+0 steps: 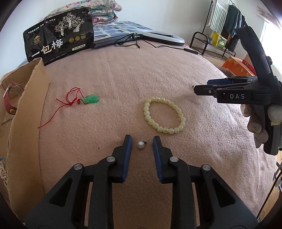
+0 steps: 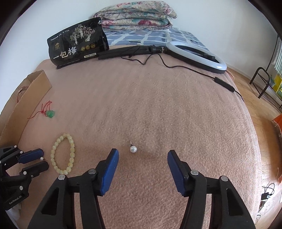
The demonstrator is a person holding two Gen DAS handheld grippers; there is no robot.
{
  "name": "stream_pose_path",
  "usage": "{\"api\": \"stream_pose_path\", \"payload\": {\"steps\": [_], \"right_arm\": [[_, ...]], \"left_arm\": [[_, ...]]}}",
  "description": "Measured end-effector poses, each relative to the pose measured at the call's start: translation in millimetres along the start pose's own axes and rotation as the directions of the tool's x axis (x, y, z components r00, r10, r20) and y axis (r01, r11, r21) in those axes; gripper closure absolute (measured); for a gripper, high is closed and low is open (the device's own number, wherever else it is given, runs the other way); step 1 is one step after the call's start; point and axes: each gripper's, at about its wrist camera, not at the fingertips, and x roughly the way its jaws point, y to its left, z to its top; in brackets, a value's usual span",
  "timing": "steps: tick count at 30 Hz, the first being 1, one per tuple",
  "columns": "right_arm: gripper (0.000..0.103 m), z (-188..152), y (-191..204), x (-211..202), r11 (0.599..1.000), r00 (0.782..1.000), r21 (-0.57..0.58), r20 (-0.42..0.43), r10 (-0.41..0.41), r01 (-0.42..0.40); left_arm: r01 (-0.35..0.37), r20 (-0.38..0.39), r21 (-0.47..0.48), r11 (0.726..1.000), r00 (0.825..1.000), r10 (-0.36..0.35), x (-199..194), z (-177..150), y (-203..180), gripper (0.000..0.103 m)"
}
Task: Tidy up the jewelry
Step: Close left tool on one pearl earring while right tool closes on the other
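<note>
Progress is judged as early to middle: most pieces remain loose on the pink blanket [image 1: 141, 74] covering the bed, and only a few appear stowed. The cardboard box [image 1: 26, 98] at the left edge holds a red strap item [image 1: 8, 104] and, at its lower corner, what looks like a strand of small pale beads; these are taken as already sorted. Outstanding items are four. The green pendant [image 1: 91, 99] on its red cord lies near the box, outside it. The bead bracelet [image 1: 164, 115] lies flat in the middle of the blanket. One pearl earring [image 1: 140, 145] rests on the blanket between the fingers of the left tongs [image 1: 141, 141], which are open and straddle it without contact; the grasp is judged imminent, not yet made. A second pearl earring [image 2: 133, 149] lies just ahead of the right tongs [image 2: 142, 155], which are spread wide and hold nothing; it sits nearer the left finger than the right, so centring appears necessary before closing. The snack bag [image 2: 77, 44], ring light [image 2: 197, 56] and folded quilts [image 2: 137, 15] at the far end take no part in the task.
</note>
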Motion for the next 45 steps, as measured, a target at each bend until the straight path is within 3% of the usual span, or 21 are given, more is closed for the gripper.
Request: {"api": "stream_pose_path", "payload": {"steps": [7, 18, 26, 37, 45], "right_arm": [[0.059, 4, 3, 9, 1.0, 1.0, -0.007, -0.004, 0.007, -0.007], [0.095, 4, 13, 7, 1.0, 1.0, -0.023, -0.002, 0.011, -0.011], [0.096, -6, 14, -10, 0.999, 0.998, 0.014, 0.043, 0.047, -0.048], [0.096, -19, 9, -38, 0.996, 0.993, 0.054, 0.093, 0.067, -0.072], [0.096, -26, 20, -74, 0.992, 0.983, 0.053, 0.146, 0.11, -0.119]], "left_arm": [[0.003, 0.001, -0.002, 1.0, 1.0, -0.003, 1, 1, 1, 0.08], [-0.004, 0.01, -0.008, 1.0, 1.0, 0.004, 0, 0, 2, 0.086], [-0.006, 0.012, -0.008, 1.0, 1.0, 0.006, -2, 0, 2, 0.094], [0.005, 0.026, -0.011, 1.0, 1.0, -0.005, -9, -1, 0, 0.094], [0.016, 0.07, -0.007, 1.0, 0.997, -0.016, -35, -2, -3, 0.094]]}}
